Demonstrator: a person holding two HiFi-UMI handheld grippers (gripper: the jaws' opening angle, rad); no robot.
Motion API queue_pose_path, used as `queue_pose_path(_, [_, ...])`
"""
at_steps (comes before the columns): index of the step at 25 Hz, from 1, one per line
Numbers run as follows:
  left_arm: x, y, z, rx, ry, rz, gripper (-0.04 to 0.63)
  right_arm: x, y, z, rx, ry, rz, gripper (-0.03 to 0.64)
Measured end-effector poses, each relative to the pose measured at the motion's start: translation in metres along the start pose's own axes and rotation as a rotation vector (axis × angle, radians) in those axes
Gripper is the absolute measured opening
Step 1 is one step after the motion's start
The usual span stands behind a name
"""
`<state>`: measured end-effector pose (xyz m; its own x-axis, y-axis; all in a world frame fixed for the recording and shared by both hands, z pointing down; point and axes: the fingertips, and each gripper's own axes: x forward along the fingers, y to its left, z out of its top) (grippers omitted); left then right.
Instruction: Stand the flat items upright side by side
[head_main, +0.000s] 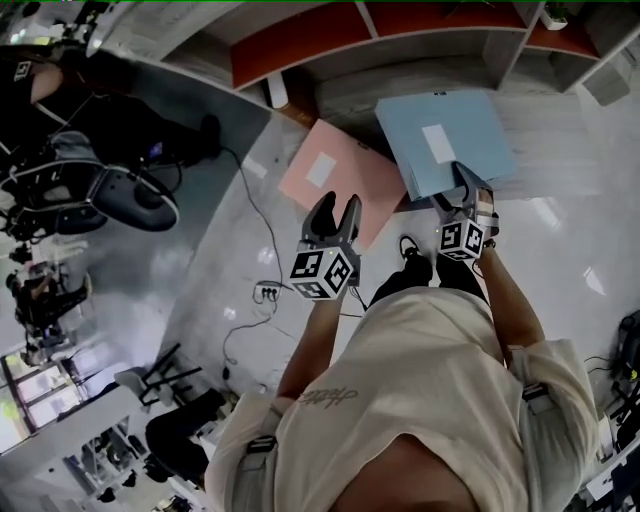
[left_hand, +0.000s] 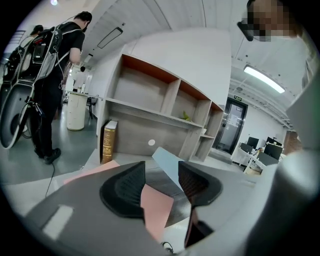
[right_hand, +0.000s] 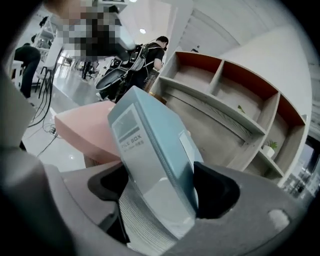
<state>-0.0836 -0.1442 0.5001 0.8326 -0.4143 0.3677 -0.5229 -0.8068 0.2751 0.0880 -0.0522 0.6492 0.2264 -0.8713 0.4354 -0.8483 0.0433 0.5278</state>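
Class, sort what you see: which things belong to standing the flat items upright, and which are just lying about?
Job in hand: blue box, pink box, right gripper, left gripper.

Lying about: book, power strip.

Right gripper (right_hand: 159, 186): jaws closed on a blue box (right_hand: 150, 145), centre frame, tilted, its labelled spine toward the camera (print only partly legible). Pink box (right_hand: 82, 131) just behind, left of centre. Shelf (right_hand: 225, 95) at upper right. Person (right_hand: 156, 50) at top centre.
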Motion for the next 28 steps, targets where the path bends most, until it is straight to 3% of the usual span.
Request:
queue_pose_path(8, [0.012, -0.005, 0.010, 0.008, -0.027, -0.064, 0.213, -0.011, -0.033, 0.016, 0.194, -0.030, -0.006, 0.399])
queue_pose_path(18, [0.020, -0.020, 0.021, 0.020, -0.052, -0.177, 0.208, -0.041, -0.088, 0.026, 0.506, -0.122, -0.089, 0.374])
queue_pose_path(23, [0.022, -0.028, 0.024, 0.048, -0.063, -0.230, 0.206, -0.059, -0.111, 0.019, 0.586, -0.149, -0.130, 0.353])
queue_pose_path(28, [0.029, -0.040, 0.023, 0.031, -0.069, -0.230, 0.203, -0.074, -0.129, 0.004, 0.628, -0.161, -0.159, 0.331])
